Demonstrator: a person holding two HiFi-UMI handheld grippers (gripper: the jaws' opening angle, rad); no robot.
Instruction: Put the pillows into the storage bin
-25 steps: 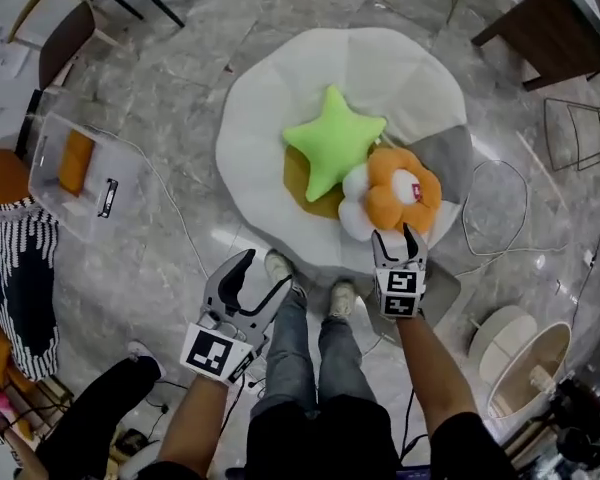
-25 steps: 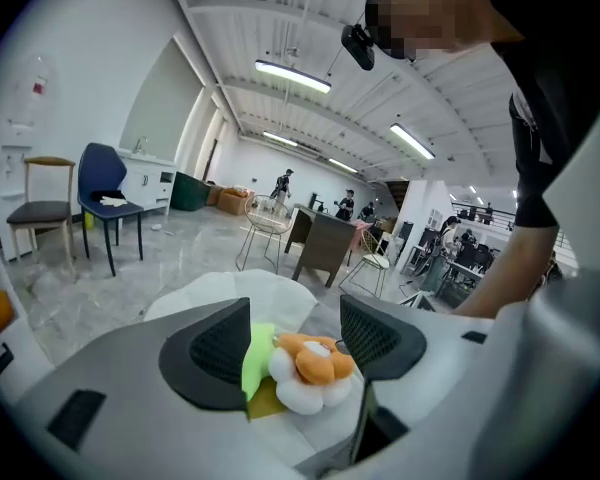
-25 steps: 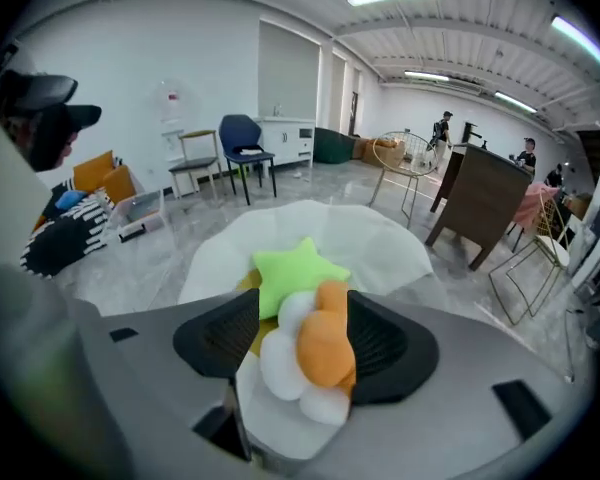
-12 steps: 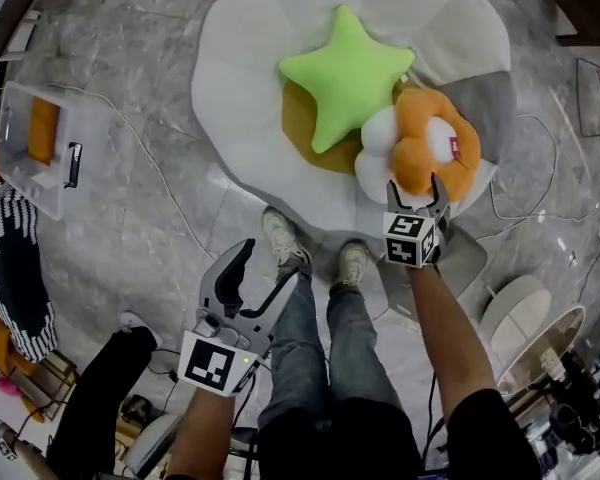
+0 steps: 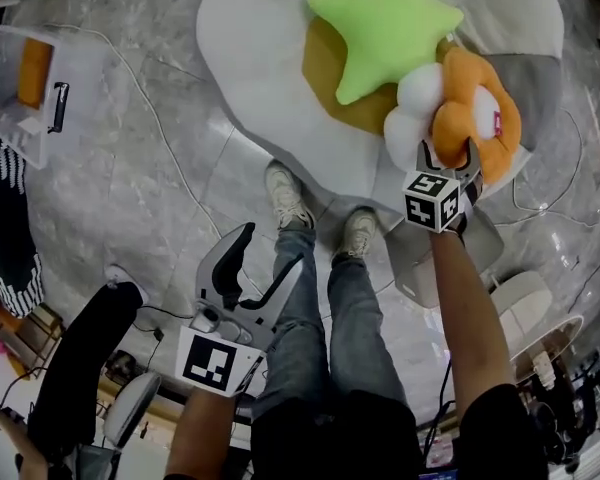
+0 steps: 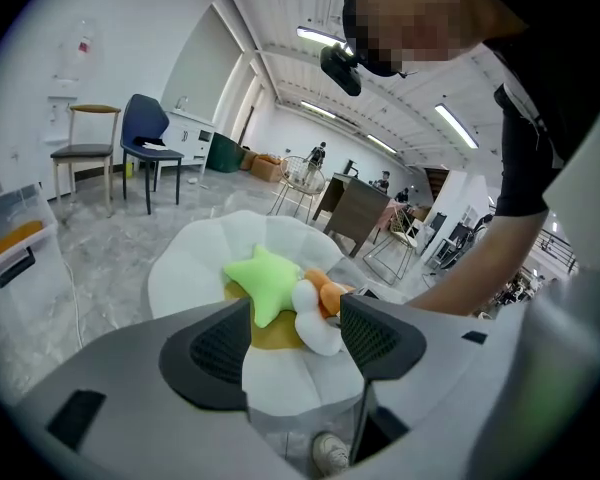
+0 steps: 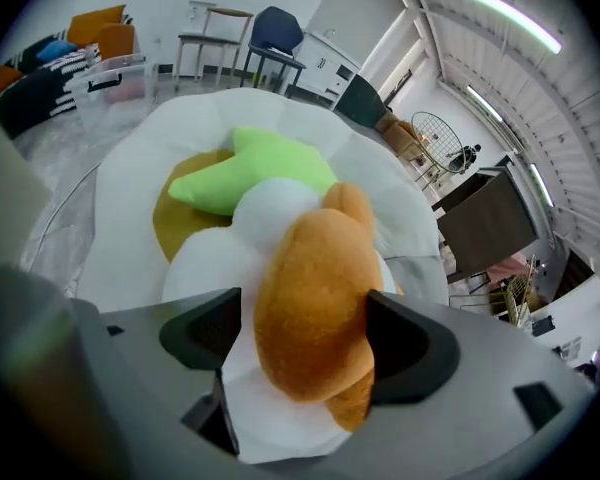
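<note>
Both grippers have come lower than one second ago, and the right gripper [image 5: 448, 158] has travelled forward until it reaches the orange flower pillow [image 5: 470, 118]; its jaws have just been opening and now stand wide, with one orange petal between them, not yet squeezed as far as I can judge. The left gripper [image 5: 272, 248] hangs near the person's knees, with its jaws apart at a medium width and nothing between them. The orange flower pillow lies on the near right edge of the white round cushion [image 5: 260, 68] and touches the green star pillow [image 5: 385, 23] beside it. I judge both pillows to be light, soft and easy to deform, so a grip on a thin tip could slip out; it seems better to take a thick petal deep between the pads. The storage bin [image 5: 15, 133] stands well apart, on the floor at the far left, and it already holds something orange. A cable [image 5: 170, 158] runs over the floor between the white round cushion and the storage bin, and the person's shoes stand just at the cushion's edge, so the carry to the left has open room but should pass above the cable.
</note>
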